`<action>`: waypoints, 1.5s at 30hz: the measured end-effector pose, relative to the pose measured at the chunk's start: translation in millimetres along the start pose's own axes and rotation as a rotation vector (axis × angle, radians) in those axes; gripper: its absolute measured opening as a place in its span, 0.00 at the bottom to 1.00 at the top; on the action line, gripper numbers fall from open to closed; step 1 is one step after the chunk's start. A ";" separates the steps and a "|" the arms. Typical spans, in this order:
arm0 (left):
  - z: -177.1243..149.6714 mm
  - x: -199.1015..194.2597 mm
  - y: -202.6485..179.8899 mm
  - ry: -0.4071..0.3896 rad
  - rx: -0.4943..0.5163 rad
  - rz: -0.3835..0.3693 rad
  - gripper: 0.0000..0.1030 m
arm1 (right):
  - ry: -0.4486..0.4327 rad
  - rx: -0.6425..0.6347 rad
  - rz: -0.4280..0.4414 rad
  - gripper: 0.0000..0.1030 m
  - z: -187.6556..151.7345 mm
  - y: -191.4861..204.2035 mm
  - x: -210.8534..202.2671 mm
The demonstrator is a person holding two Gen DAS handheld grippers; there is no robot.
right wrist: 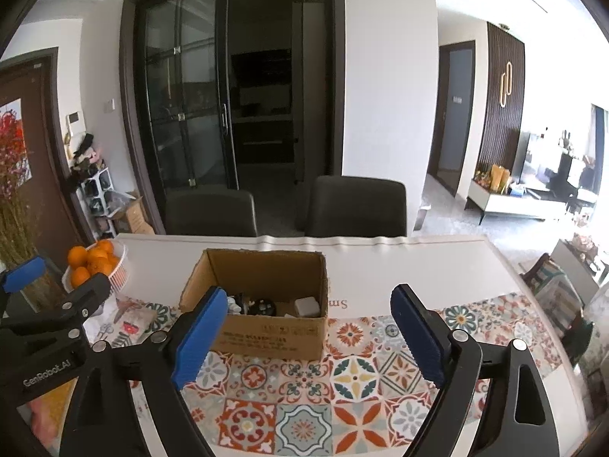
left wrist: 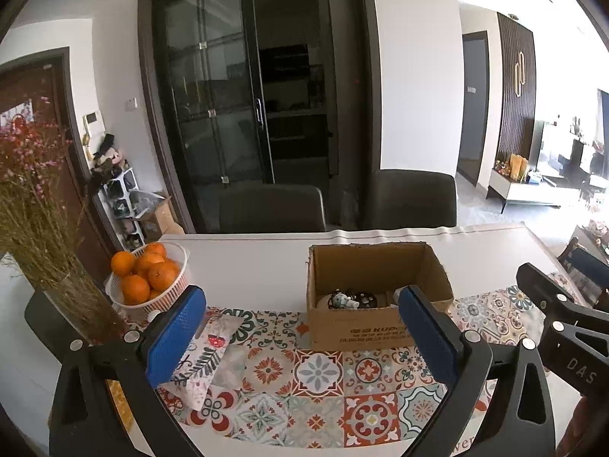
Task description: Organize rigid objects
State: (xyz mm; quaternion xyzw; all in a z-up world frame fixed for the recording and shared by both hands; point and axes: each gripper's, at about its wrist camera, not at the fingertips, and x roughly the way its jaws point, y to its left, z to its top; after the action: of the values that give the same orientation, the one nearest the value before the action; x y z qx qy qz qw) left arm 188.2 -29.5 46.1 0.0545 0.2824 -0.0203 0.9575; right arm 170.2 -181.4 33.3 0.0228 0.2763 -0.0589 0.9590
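With the left gripper [left wrist: 300, 327] and right gripper [right wrist: 306, 333] both spread wide and empty above the patterned runner [left wrist: 319, 373], the cardboard box [right wrist: 266, 327] ahead is light, stiff and best gripped by its walls, while its small contents [left wrist: 344, 300], possibly figurines, are half hidden.

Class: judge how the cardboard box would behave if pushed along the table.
The box probably slides rather than tips: it sits low and wide. It looks light, holding only a few small items. Its thin open-topped walls may flex under the push.
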 end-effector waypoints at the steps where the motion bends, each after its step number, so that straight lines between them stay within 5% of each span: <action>1: -1.4 -4.0 0.5 -0.007 0.001 0.003 1.00 | -0.008 -0.003 -0.002 0.86 -0.8 0.5 -4.3; 15: -7.7 -44.0 3.8 -0.107 0.013 -0.008 1.00 | -0.032 0.031 0.030 0.88 -14.9 0.6 -39.3; 45: -11.5 -67.8 6.8 -0.139 -0.001 -0.032 1.00 | -0.093 0.018 0.024 0.89 -21.5 2.3 -65.0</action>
State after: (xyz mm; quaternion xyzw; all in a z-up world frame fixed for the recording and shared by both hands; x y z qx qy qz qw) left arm 125.5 -20.9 73.9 0.0478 0.2161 -0.0390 0.9744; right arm 104.5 -171.0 49.8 0.0319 0.2304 -0.0506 0.9712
